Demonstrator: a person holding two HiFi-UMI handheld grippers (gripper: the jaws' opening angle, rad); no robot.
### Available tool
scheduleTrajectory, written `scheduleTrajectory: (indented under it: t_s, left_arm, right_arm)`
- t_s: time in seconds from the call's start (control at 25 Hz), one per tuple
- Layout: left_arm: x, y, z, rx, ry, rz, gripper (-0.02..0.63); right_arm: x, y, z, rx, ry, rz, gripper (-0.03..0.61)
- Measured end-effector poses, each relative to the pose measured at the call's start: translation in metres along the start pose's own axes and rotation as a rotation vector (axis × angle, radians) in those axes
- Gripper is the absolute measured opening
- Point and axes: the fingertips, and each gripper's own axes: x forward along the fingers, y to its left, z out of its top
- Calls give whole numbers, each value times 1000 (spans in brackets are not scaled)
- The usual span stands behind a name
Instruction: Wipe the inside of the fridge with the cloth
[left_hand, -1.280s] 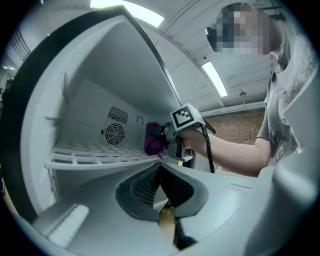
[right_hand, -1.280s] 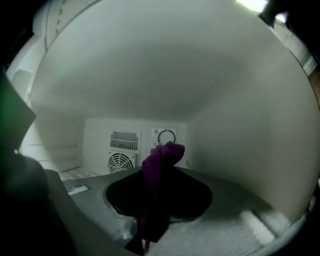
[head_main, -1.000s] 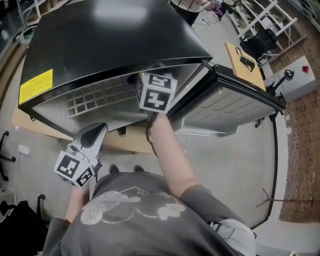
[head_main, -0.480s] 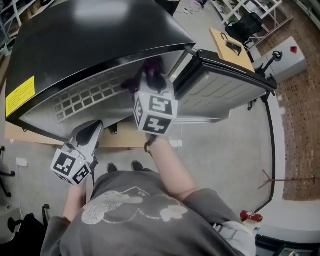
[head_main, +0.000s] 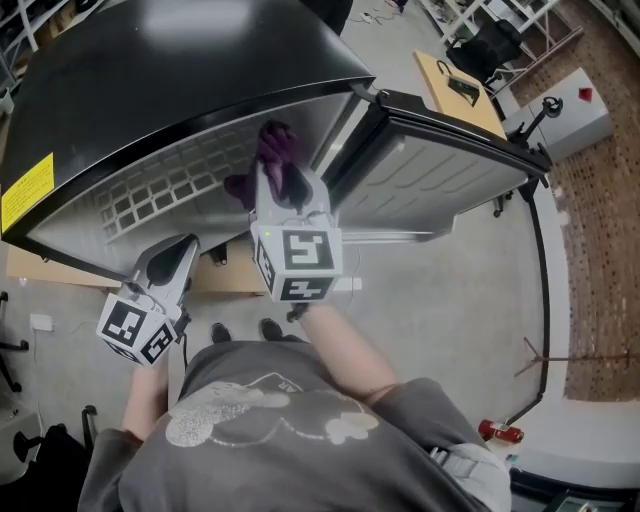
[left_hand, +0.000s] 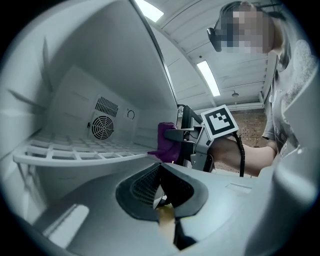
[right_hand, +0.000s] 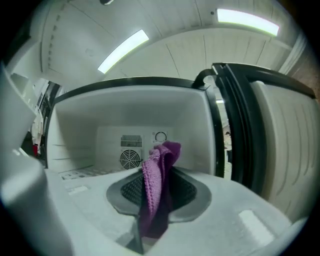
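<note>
The black-topped fridge (head_main: 150, 80) stands open, its door (head_main: 440, 190) swung out to the right. My right gripper (head_main: 280, 175) is shut on a purple cloth (head_main: 275, 150) at the front of the opening, above the white wire shelf (head_main: 170, 185). In the right gripper view the cloth (right_hand: 155, 185) hangs pinched between the pads, facing the back wall's fan vent (right_hand: 131, 159). My left gripper (head_main: 180, 250) is lower left by the fridge front, shut and holding nothing. Its own view shows the shelf (left_hand: 75, 150), the cloth (left_hand: 167, 140) and the right gripper (left_hand: 192, 145).
A yellow label (head_main: 25, 190) is on the fridge's left edge. Cardboard (head_main: 225, 275) lies on the floor under the fridge front. A wooden board (head_main: 460, 85) and a white box (head_main: 580, 110) stand behind the door. A red bottle (head_main: 497, 432) lies on the floor at lower right.
My right gripper has drawn back out of the fridge toward me, bringing the purple cloth into view at the opening. The left gripper has barely moved.
</note>
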Motion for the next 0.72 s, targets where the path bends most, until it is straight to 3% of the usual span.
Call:
scheduleTrajectory:
  t_s: [0.12,0.28,0.48,0.6,0.72]
  left_arm:
    - [-22,-1,5,3,3,42,17]
    - [-26,6,-7,7,-4,110,17]
    - [-64,15,-27,-10,7,250,17]
    - [-88,24,-37,-10,20,349,17]
    - [-107,33,-44,-12,26,436,17]
  right_arm:
    - [-12,36,3,-13,-12,75,84]
    - [-14,66,-25,-32,-21,202,84]
    - [-38,132,-49,-75,-73,515,84]
    - [-46,165,-98,-111,22,667,84]
    - [-33,188,-147,-143,134,741,84]
